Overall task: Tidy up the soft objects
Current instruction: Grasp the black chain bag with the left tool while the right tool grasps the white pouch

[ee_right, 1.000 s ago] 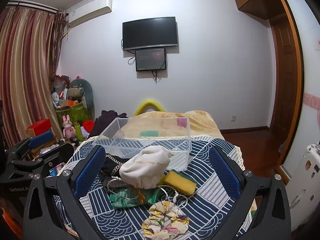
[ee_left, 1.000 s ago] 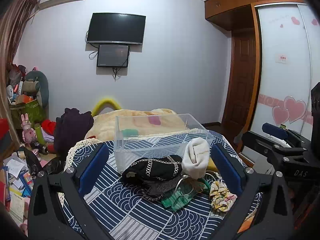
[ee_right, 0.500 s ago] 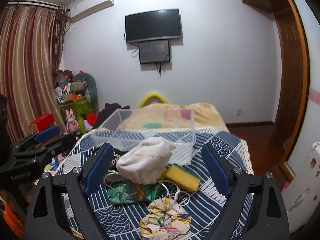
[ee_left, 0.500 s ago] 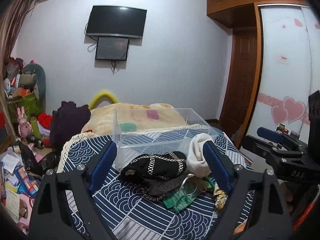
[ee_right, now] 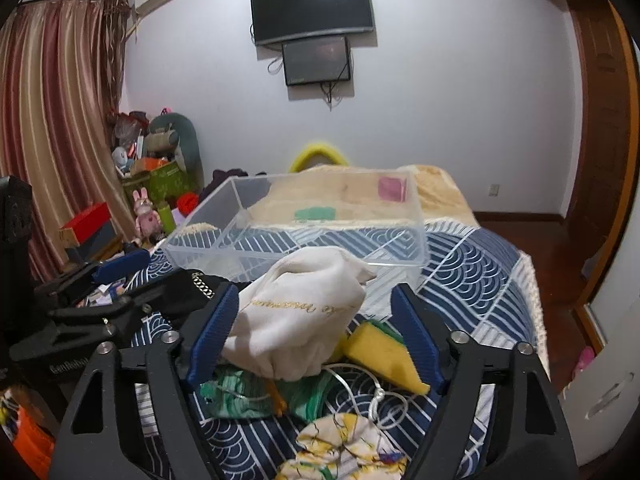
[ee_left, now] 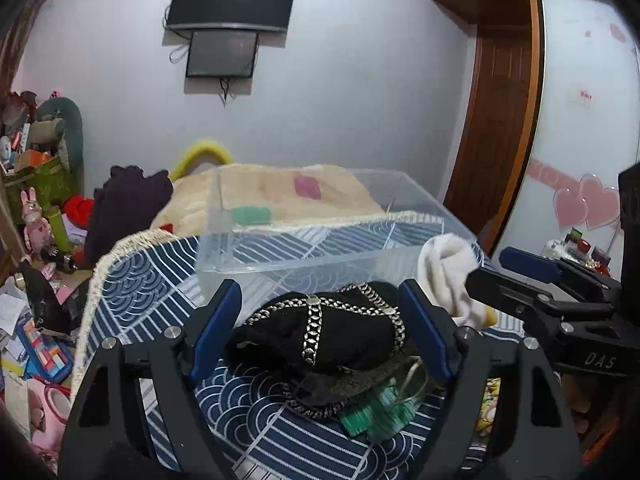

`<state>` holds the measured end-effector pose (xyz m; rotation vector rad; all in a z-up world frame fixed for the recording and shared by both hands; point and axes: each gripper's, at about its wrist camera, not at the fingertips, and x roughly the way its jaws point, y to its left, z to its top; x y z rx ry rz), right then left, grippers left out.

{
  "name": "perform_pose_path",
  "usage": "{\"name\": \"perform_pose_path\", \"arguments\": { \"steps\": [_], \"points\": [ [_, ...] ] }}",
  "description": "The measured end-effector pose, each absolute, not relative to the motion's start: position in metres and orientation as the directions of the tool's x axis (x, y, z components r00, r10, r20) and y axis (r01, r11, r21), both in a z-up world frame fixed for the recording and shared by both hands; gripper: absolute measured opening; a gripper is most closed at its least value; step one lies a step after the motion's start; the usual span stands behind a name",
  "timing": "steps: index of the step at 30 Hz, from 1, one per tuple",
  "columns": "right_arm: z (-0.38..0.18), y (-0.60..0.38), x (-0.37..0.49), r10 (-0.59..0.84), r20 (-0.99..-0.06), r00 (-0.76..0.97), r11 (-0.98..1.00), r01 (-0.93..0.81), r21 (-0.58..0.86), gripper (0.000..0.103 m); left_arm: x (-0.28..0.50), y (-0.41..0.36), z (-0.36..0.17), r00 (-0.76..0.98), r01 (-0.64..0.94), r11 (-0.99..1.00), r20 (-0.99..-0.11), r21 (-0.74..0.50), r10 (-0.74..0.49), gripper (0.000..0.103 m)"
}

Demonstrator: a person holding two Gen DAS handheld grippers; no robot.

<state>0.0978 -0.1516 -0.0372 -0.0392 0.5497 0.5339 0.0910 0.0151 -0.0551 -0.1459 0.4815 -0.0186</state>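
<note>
A pile of soft things lies on the blue patterned table in front of a clear plastic box [ee_left: 320,236], which also shows in the right wrist view [ee_right: 304,232]. My left gripper [ee_left: 320,332] is open, its blue pads on either side of a black pouch with chain trim [ee_left: 320,336]. My right gripper [ee_right: 314,340] is open around a white cloth bag [ee_right: 300,328]. A yellow sponge [ee_right: 380,356], green fabric [ee_right: 240,396] and a floral scrunchie [ee_right: 340,448] lie nearby.
A bed with a beige blanket [ee_left: 280,192] stands behind the table. Clutter, toys and boxes [ee_left: 36,200] fill the floor at the left. A wooden door [ee_left: 492,128] and a wardrobe stand at the right. A white cord [ee_right: 372,396] lies on the table.
Both grippers have moved forward and down onto the pile. The left one now brackets the black pouch and the right one the white bag, with both jaws narrower than before.
</note>
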Motion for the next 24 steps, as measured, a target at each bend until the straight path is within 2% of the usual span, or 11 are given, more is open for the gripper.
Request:
{"name": "perform_pose_path", "arguments": {
  "steps": [6, 11, 12, 14, 20, 24],
  "points": [
    [-0.053, -0.152, 0.108, 0.507, -0.563, 0.652, 0.843, -0.511, 0.167, 0.057, 0.110, 0.021, -0.081, 0.847, -0.029, 0.986, -0.528, -0.162, -0.062, 0.080],
    [-0.057, -0.152, 0.104, 0.541, -0.575, 0.614, 0.817, -0.546, 0.185, 0.030, 0.110, 0.025, -0.092, 0.833, -0.011, 0.981, -0.545, -0.196, -0.099, 0.061],
    [-0.058, -0.152, 0.103, 0.550, -0.574, 0.606, 0.811, -0.553, 0.192, 0.027, 0.109, 0.026, -0.093, 0.832, -0.003, 0.980, -0.544, -0.200, -0.108, 0.059],
    [-0.058, -0.153, 0.101, 0.554, -0.573, 0.603, 0.807, -0.558, 0.193, 0.015, 0.106, 0.025, -0.094, 0.831, 0.006, 0.979, -0.544, -0.205, -0.118, 0.044],
    [-0.053, -0.160, 0.098, 0.556, -0.549, 0.624, 0.812, -0.548, 0.200, 0.010, 0.097, 0.029, -0.089, 0.830, 0.025, 0.975, -0.539, -0.222, -0.144, 0.022],
    [-0.044, -0.169, 0.096, 0.568, -0.521, 0.637, 0.812, -0.539, 0.225, 0.009, 0.080, 0.029, -0.076, 0.856, 0.029, 0.978, -0.500, -0.207, -0.132, 0.016]
  ]
}}
